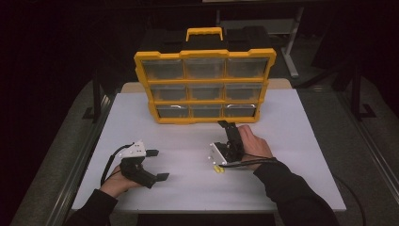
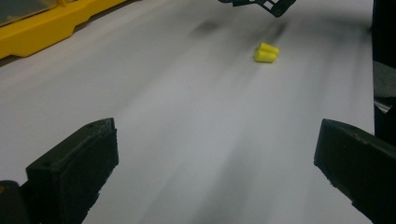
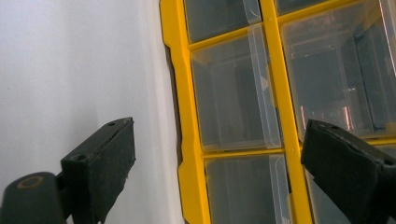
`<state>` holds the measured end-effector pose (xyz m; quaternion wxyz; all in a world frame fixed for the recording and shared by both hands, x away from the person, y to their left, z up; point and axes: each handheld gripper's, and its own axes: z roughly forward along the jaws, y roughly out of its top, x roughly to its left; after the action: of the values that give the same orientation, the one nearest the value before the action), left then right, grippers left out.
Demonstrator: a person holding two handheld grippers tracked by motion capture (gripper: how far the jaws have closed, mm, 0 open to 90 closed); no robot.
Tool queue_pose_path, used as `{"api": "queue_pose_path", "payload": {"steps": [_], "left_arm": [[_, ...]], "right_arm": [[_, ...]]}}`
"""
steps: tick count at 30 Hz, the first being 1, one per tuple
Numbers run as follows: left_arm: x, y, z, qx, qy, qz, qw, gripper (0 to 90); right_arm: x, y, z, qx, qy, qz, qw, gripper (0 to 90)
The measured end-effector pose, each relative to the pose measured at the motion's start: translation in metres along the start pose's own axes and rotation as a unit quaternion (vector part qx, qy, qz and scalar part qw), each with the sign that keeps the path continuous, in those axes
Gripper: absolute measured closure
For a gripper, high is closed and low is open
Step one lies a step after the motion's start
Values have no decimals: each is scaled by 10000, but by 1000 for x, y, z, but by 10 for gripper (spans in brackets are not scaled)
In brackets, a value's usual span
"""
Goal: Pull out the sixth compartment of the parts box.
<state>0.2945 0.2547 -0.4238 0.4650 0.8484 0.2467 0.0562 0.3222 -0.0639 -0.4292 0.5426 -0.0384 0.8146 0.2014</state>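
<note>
On the white bench (image 1: 155, 117), two small yellow foam earplugs (image 1: 218, 168) lie touching each other, near the middle and just at 7 o'clock of the right tool (image 1: 225, 127). That tool points toward 12 o'clock at the yellow plastic organiser with clear drawers (image 1: 205, 84), its jaws spread apart with nothing between them. The left tool (image 1: 157, 165) sits at 9 o'clock of the earplugs, well apart from them, jaws wide and empty, aimed toward them.
</note>
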Motion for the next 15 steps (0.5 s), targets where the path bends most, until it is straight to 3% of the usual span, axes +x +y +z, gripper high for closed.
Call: {"api": "queue_pose_path", "payload": {"steps": [15], "left_arm": [[-1,0,1,22,-7,39,10000,0]], "right_arm": [[3,1,1,102,-133,-362,9992,91]]}}
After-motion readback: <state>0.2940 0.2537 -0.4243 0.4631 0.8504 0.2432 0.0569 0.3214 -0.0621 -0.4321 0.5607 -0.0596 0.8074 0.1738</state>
